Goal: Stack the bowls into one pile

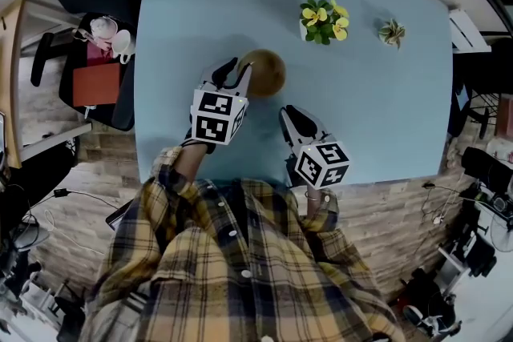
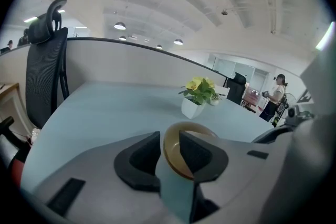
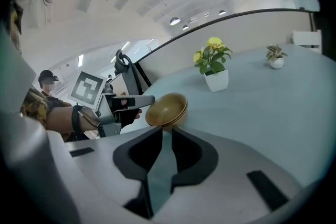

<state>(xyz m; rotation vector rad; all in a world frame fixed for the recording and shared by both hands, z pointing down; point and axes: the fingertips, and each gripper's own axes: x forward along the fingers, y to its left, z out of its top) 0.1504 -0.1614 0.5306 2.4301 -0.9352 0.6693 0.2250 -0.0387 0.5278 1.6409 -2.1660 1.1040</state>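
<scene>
Two brown wooden bowls (image 1: 264,73) sit nested in one pile on the light blue table (image 1: 385,108). My left gripper (image 1: 238,70) is at the pile's left rim. In the left gripper view the top bowl's rim (image 2: 172,157) stands between the spread jaws of the left gripper (image 2: 169,139), with a gap on its left side, so the gripper is open. My right gripper (image 1: 290,114) hovers near the table's front edge, a little short of the pile (image 3: 168,109). The right gripper (image 3: 166,131) has a narrow gap with nothing in it.
A white pot of yellow flowers (image 1: 323,20) and a small succulent (image 1: 392,32) stand beyond the bowls. A dark chair with a bag and cups (image 1: 100,68) is off the table's left edge. An office chair (image 2: 47,60) is at the table's far side.
</scene>
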